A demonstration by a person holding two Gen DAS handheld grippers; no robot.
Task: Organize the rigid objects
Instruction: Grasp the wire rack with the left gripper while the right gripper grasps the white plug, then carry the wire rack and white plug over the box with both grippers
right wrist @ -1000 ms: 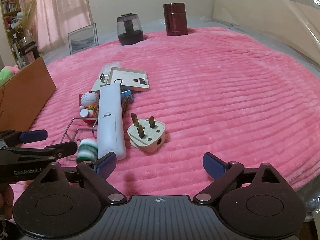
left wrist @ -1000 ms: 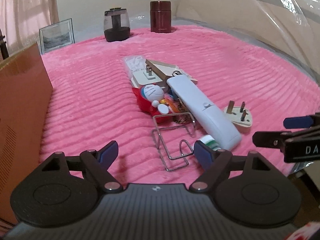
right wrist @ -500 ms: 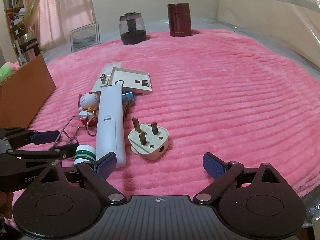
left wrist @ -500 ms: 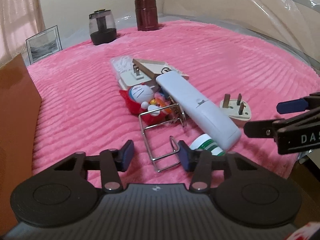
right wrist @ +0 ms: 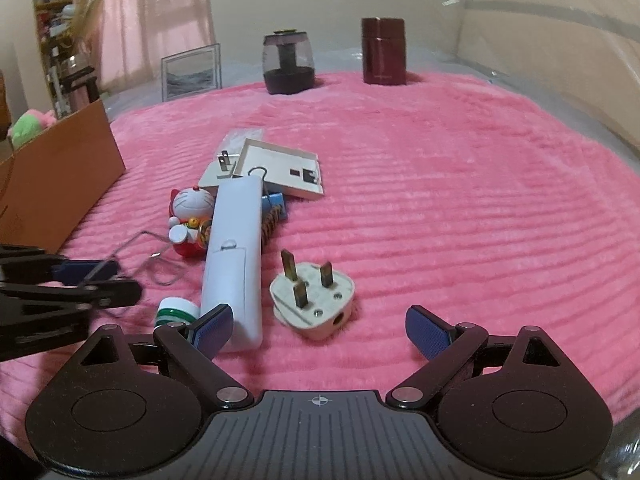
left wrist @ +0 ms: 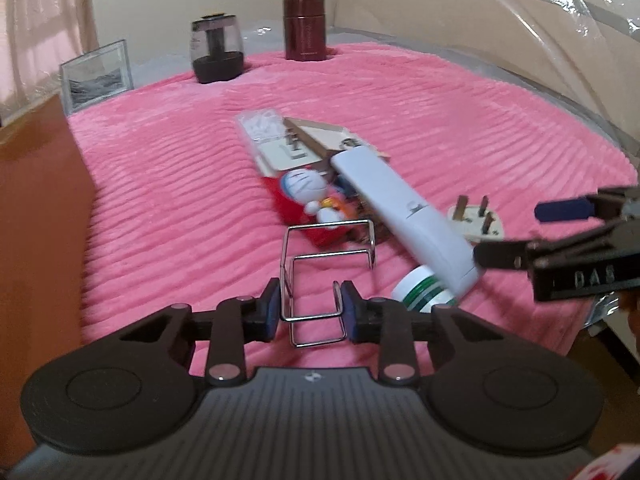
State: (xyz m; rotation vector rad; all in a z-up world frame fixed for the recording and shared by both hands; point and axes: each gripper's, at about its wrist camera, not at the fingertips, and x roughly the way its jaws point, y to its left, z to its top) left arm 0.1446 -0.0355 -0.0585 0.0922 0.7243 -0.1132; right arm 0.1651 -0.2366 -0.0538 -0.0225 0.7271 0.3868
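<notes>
- The left gripper has its jaws drawn narrow, just closing, and the blue pads press both sides of the near end of a bent silver wire rack lying on the pink ribbed plush bed cover.
- The right gripper holds its jaws wide with nothing between them, poised above the bed cover just short of a cream three-pin plug lying pins up.
- Just beside the plug lies a long white plastic remote-shaped case, its near end next to a small white cylinder with green bands.
- A small white-and-red cat figurine lies against the far side of the case, touching the rack's far end in the left wrist view.
- Beyond it rest a shallow cream square tray, a flat white adapter with two prongs and a clear packet, all overlapping.
- A brown cardboard box stands at the left edge of the bed.
- At the far edge stand a dark glass jar, a maroon canister and a framed picture.
</notes>
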